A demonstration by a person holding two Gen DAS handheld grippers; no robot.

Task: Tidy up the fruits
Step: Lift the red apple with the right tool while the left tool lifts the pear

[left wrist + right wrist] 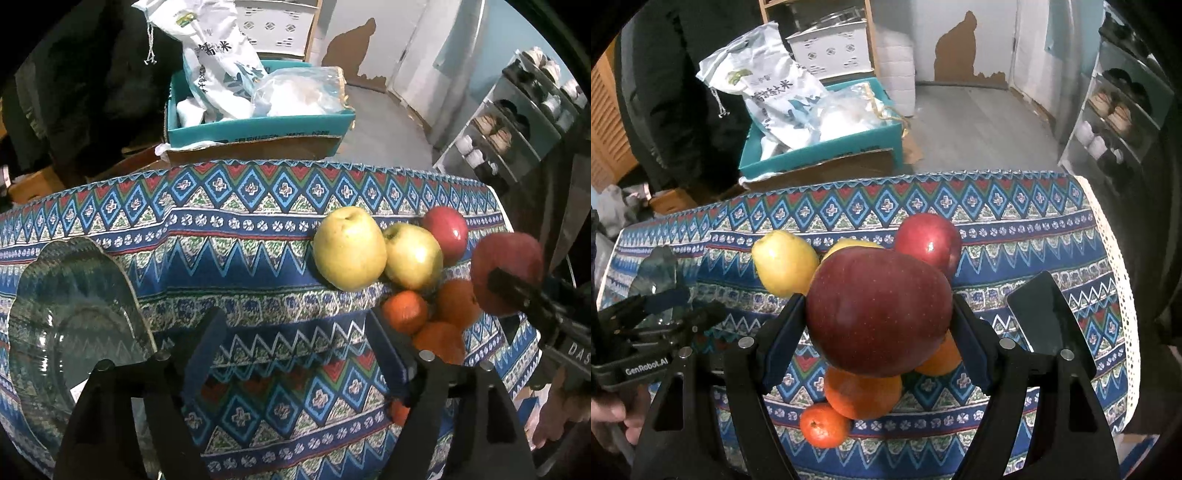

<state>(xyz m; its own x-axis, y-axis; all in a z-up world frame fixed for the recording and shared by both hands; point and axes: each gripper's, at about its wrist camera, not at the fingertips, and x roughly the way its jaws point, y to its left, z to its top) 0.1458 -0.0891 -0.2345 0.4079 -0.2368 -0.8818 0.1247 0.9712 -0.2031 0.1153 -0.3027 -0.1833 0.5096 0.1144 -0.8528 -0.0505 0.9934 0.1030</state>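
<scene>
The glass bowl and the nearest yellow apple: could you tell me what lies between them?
Only bare patterned tablecloth between glass bowl and yellow apple, in the left wrist view.

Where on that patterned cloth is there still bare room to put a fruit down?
Free: the stretch of cloth between the glass bowl and the yellow apples, and the far strip behind the fruit. Crowded: the right side, with the oranges, red apple and phone.

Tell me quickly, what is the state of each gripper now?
Left gripper: open, nothing between its fingers.
Right gripper: closed on the big red apple.
</scene>
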